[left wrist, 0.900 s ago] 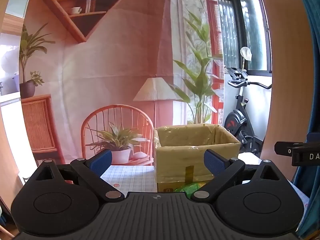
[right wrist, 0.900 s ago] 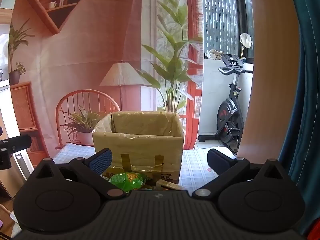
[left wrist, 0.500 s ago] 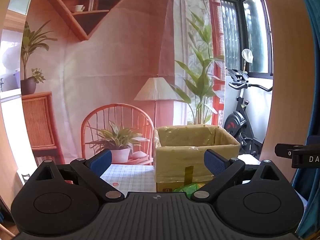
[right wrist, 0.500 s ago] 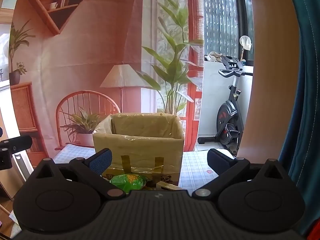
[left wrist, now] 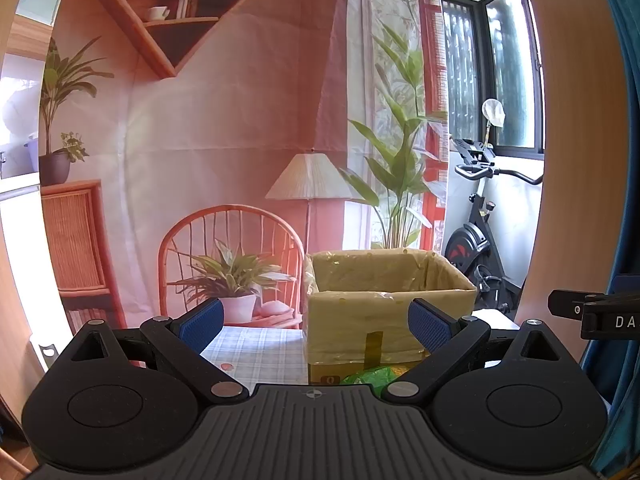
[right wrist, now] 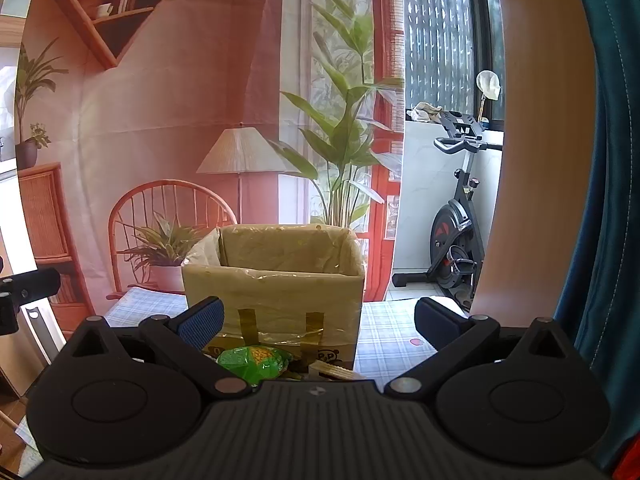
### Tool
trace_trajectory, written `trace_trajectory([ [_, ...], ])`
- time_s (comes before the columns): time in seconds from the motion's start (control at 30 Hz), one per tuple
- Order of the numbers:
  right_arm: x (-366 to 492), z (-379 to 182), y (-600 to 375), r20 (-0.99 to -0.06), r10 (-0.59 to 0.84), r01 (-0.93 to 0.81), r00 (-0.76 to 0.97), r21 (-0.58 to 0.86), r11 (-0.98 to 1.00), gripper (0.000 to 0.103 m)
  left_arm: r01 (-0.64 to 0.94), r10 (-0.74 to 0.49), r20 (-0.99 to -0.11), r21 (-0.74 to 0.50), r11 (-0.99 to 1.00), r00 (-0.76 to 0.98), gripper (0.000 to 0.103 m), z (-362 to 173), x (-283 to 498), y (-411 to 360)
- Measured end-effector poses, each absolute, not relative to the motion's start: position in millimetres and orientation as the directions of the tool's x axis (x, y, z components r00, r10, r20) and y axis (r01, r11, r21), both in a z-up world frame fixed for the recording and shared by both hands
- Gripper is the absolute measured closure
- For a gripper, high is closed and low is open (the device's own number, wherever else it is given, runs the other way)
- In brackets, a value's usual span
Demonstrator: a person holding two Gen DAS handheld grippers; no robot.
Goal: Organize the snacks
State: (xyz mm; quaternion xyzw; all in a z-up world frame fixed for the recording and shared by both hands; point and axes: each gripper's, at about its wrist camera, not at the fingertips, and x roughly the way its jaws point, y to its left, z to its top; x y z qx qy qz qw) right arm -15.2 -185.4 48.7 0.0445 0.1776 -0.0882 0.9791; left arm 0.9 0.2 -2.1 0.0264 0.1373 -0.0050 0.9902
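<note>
An open cardboard box [left wrist: 384,320] lined with clear plastic stands on the checked tablecloth [left wrist: 260,350]; it also shows in the right wrist view [right wrist: 276,292]. A green snack bag [right wrist: 254,360] lies on the table in front of the box, with a pale wafer pack [right wrist: 334,370] beside it. The green bag's edge shows in the left wrist view [left wrist: 374,374]. My left gripper [left wrist: 316,322] is open and empty, held back from the box. My right gripper [right wrist: 316,320] is open and empty, above the snacks.
A printed room backdrop [left wrist: 224,140] hangs behind the table. An exercise bike [right wrist: 456,232] stands at the back right. A blue curtain [right wrist: 608,200] is close on the right. The other gripper's body shows at the right edge [left wrist: 592,314] of the left wrist view.
Both views have tilted slightly upward, so the box sits a little lower in frame. Both grippers stay open and empty.
</note>
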Motion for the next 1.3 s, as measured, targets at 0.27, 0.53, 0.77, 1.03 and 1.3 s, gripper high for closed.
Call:
trace_trajectory([
  [0.27, -12.6, 45.5, -186.0, -0.356, -0.156, 0.188, 0.921, 0.057, 0.980, 0.000, 0.017, -0.003, -0.273, 0.049, 0.999, 0.962, 0.003, -2.1, 1.1, 0.6],
  [0.53, -13.5, 45.8, -186.3, -0.356, -0.157, 0.189, 0.921, 0.056, 0.980, 0.000, 0.016, -0.002, -0.275, 0.049, 0.999, 0.962, 0.003, -2.8, 0.7, -2.1],
  [0.77, -13.7, 45.2, -188.8, -0.360, -0.158, 0.190, 0.919, 0.056, 0.980, 0.000, 0.017, -0.003, -0.277, 0.048, 0.999, 0.961, 0.003, -4.4, 0.1, -3.1],
  [1.03, -14.6, 44.1, -190.6, -0.360, -0.158, 0.191, 0.920, 0.058, 0.980, 0.000, 0.017, -0.004, -0.279, 0.046, 0.999, 0.960, 0.003, -5.5, 0.6, -3.7],
  [1.3, -14.6, 43.9, -190.3, -0.359, -0.158, 0.191, 0.920, 0.057, 0.980, 0.000, 0.018, -0.005, -0.282, 0.043, 0.999, 0.960, 0.003, -6.7, 0.3, -3.5],
])
